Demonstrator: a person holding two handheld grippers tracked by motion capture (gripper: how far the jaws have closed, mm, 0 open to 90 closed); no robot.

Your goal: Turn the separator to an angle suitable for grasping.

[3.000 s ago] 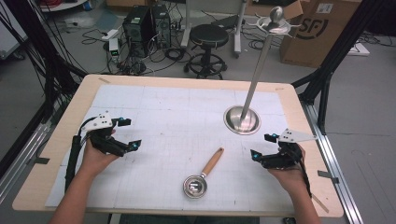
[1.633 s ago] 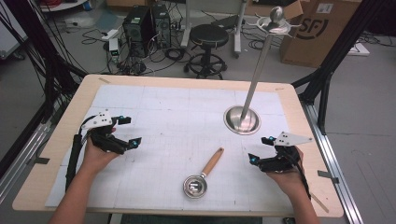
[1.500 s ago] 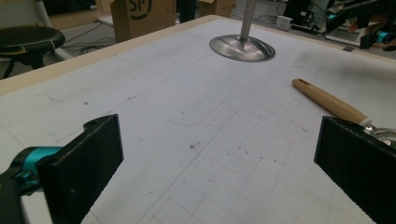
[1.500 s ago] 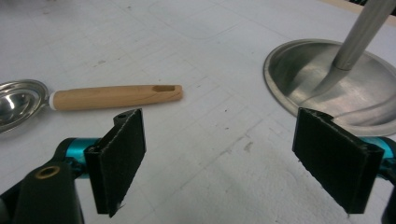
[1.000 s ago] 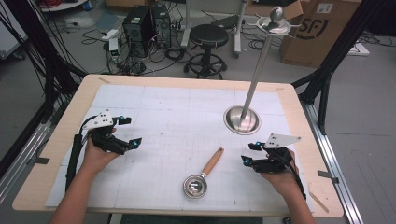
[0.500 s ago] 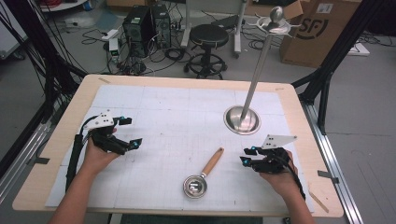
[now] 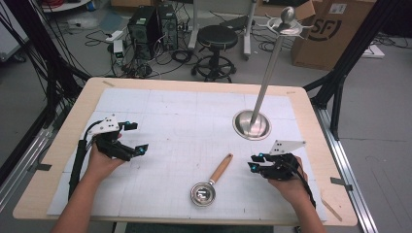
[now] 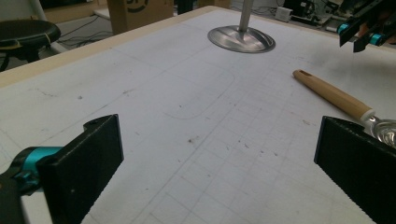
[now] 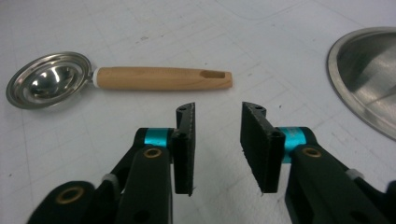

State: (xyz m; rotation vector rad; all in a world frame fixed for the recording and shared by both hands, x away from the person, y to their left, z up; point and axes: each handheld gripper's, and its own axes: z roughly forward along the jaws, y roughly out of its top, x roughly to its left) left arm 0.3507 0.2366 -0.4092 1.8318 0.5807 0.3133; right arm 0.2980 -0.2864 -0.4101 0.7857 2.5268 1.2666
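Jaws of the right tool [image 9: 217, 122], just narrowed to a slim empty gap, sit short of the wooden handle of the strainer [image 7: 210, 184] lying at six o'clock on the desk [image 7: 311, 116], so they may push it away.

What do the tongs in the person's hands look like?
Both are black. The left tongs and right tongs have flat black jaws with ridged inner faces, bright teal rings at the jaw joints, and brass-coloured rivets on the links. Each carries a pale grey three-cornered plate on top, and a black cable trails back along each forearm. The person's forearms are bare, with no sleeves showing.
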